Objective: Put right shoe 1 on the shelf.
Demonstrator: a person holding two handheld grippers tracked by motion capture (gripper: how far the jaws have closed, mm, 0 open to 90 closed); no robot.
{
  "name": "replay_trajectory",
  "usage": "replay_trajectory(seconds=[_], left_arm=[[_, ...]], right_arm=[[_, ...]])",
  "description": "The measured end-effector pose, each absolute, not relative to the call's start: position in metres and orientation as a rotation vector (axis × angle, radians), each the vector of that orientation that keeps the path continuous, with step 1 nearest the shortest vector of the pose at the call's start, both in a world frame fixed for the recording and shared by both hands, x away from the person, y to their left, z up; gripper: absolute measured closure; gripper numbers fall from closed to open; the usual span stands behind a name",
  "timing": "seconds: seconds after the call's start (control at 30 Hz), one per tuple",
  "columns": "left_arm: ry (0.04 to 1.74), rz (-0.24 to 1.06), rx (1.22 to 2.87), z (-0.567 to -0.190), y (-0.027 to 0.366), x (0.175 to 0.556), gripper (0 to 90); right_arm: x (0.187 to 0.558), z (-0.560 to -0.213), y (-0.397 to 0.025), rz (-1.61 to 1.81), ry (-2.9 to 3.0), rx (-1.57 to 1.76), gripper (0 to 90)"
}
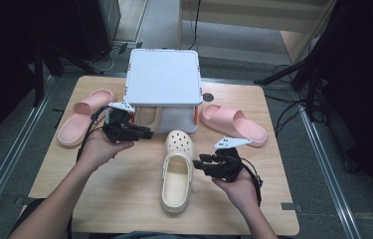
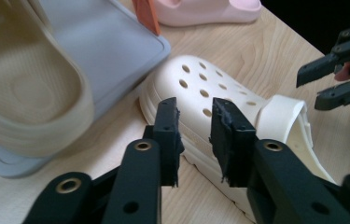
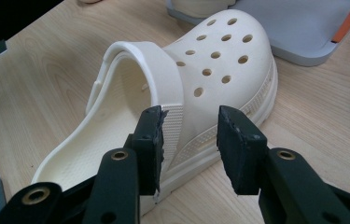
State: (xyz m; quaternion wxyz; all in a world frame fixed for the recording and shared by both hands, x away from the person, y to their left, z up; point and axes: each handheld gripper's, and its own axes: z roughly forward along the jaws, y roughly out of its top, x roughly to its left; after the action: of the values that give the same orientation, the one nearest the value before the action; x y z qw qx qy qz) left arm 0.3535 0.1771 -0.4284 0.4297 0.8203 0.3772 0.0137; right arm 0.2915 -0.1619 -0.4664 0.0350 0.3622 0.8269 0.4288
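With both pairs of jaws apart and empty, the left gripper and right gripper flank the cream perforated foam clog lying mid-table before the grey two-tier shoe rack, apparently approaching a grasp, which next calls for closing on its sidewall.

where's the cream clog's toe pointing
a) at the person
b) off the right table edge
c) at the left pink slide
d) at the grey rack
d: in the high view the clog lies with its holed toe up against the grey rack, heel toward the person.
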Motion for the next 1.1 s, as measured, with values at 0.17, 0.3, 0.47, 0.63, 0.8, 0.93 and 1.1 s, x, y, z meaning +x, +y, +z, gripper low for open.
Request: replay_trajectory(seconds=[0.17, 0.3, 0.47, 0.63, 0.8, 0.93, 1.1], left_arm=[[0.929, 0.053, 2.03, -0.412, 0.183, 0.365, 80.5], [0.936, 0.089, 2.033, -0.397, 0.187, 0.38, 83.7], [0.93, 0.119, 2.027, -0.376, 0.188, 0.398, 84.8], [0.96, 0.143, 2.048, -0.37, 0.186, 0.418, 85.2], [0.965, 0.147, 2.036, -0.369, 0.187, 0.43, 85.0], [0.968, 0.132, 2.009, -0.373, 0.185, 0.436, 85.1], [0.957, 0.165, 2.049, -0.376, 0.183, 0.436, 85.0]], right_arm=[[0.29, -0.466, -0.16, 1.311, 2.542, 1.126, 61.6], [0.288, -0.465, -0.157, 1.317, 2.534, 1.131, 60.6], [0.284, -0.465, -0.154, 1.322, 2.53, 1.133, 59.4], [0.283, -0.466, -0.148, 1.313, 2.536, 1.137, 57.4], [0.283, -0.468, -0.143, 1.329, 2.547, 1.139, 58.2], [0.285, -0.471, -0.133, 1.292, 2.537, 1.15, 56.0], [0.284, -0.477, -0.123, 1.236, 2.498, 1.197, 55.1]])
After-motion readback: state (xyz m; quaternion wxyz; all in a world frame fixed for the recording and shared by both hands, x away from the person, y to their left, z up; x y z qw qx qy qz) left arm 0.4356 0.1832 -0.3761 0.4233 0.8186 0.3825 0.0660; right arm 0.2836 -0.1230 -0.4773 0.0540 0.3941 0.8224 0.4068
